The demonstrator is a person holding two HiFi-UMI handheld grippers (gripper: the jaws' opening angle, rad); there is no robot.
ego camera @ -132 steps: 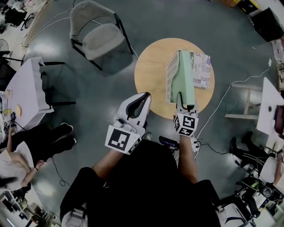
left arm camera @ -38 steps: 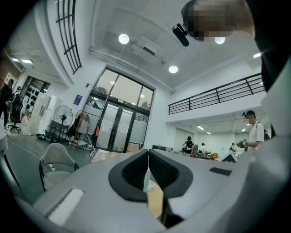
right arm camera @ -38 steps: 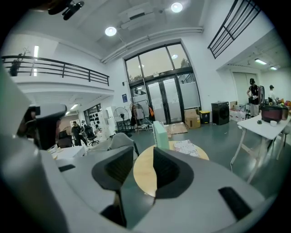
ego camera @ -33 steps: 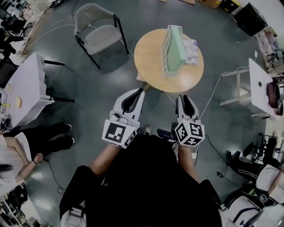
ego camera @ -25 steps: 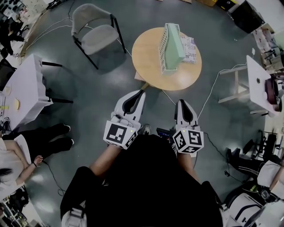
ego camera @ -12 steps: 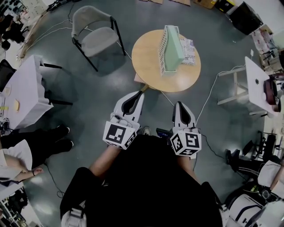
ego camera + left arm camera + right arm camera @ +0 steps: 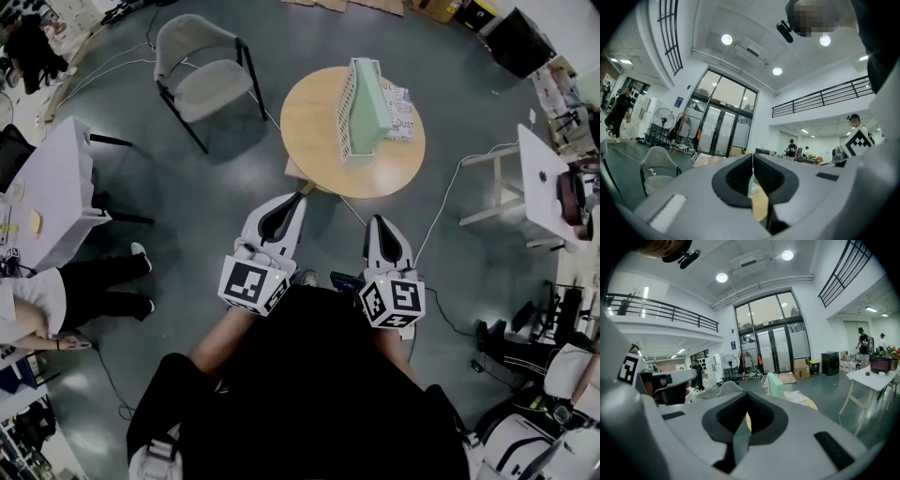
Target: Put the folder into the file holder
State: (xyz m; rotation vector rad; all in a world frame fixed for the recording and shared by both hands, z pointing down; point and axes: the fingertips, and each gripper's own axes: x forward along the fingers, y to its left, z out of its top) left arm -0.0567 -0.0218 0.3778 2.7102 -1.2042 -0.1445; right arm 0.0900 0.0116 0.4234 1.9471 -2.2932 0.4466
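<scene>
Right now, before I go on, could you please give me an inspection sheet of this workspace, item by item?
Surface: round wooden table, standing on a grey floor.
Job's things: green folder stands inside the white file holder on the table.
Clutter: printed paper lies beside the holder, on its right.
Grippers: left claw and right claw are both shut and empty, held over the floor, short of the table.
Cables: white cable runs across the floor between the round table and the white side table.
Surroundings: grey chair behind the table to the left, white desk, seated person at the far left.
</scene>
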